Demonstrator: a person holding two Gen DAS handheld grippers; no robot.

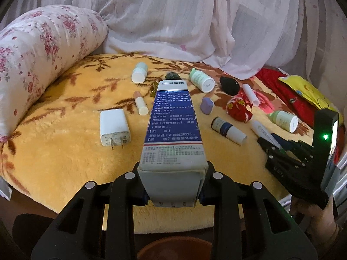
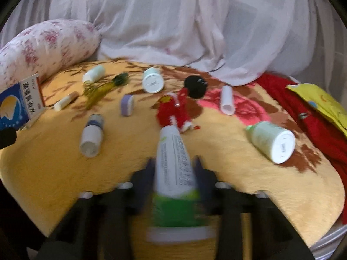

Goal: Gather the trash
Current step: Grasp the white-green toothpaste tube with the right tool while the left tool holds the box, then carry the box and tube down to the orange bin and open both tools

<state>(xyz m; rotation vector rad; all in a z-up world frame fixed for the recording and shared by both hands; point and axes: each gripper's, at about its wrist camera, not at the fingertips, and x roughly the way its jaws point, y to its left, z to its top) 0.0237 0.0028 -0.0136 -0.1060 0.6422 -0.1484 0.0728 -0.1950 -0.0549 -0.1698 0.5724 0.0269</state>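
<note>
Between the left gripper (image 1: 173,186) jaws, a carton (image 1: 173,130) sits pinched, raised over the blanket (image 1: 65,151). Right view, blurred: right gripper (image 2: 174,173) jaws clamp a tube (image 2: 173,162). Keep both grips firm and carry them level to the bin.

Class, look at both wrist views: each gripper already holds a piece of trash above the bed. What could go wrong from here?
1. The left gripper pinches the long medicine box only at its near end, so it might tip or slip.
2. The right gripper squeezes a soft tube, which could slide out.
3. A dropped item might knock the bottle rolling.
</note>
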